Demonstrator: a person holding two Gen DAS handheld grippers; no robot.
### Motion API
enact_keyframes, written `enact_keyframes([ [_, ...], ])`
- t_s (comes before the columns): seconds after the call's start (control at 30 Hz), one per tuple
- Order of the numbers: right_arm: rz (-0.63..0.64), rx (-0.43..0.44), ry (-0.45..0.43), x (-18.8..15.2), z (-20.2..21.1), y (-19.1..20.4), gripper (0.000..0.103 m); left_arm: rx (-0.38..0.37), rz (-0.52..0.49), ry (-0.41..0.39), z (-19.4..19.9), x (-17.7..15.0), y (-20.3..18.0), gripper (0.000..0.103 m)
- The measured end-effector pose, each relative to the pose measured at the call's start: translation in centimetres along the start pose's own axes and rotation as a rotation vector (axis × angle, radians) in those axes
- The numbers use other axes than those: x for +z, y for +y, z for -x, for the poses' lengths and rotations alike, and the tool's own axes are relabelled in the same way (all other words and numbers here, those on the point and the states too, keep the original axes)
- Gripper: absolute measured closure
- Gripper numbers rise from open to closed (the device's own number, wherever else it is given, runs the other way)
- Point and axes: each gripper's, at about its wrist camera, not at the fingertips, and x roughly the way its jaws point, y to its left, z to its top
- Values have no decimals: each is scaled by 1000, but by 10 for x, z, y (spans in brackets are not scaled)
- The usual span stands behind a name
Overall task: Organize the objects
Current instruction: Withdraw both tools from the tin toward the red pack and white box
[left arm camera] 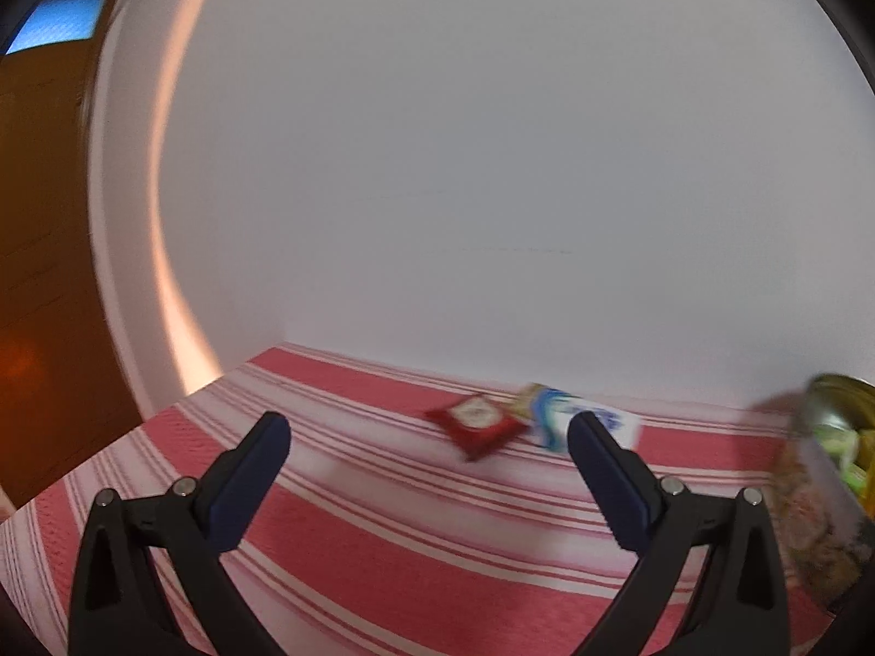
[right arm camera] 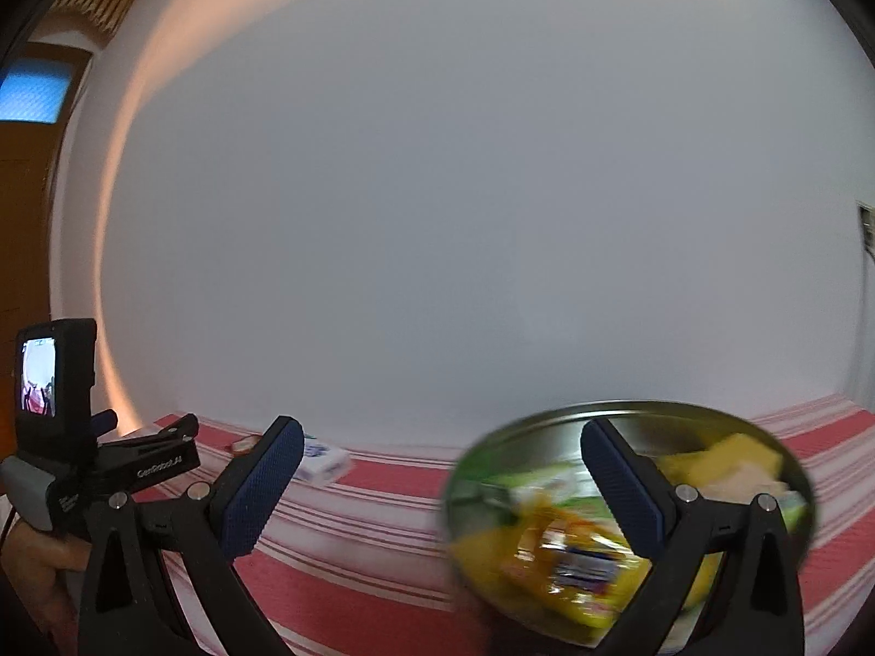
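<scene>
Hovering level over striped cloth (left arm camera: 383, 546): left gripper (left arm camera: 429, 432) & right gripper (right arm camera: 443, 437), both spread wide, holding nothing.

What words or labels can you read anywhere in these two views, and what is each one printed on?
"GenRobot.AI": white lettering on the side of the left gripper, right wrist view.
Small white print on its grey handle: too small to read.
Red packet: round emblem, blurred.
White and blue box: blue print, blurred.
Snack packets in the metal bowl: motion-blurred, unreadable.
Nothing else carries text.
</scene>
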Motion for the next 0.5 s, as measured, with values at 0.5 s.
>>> enact_keyframes([
  [0.5,115,167,448,-9,-172,89,1,100,199,183,-59,3,86,1],
])
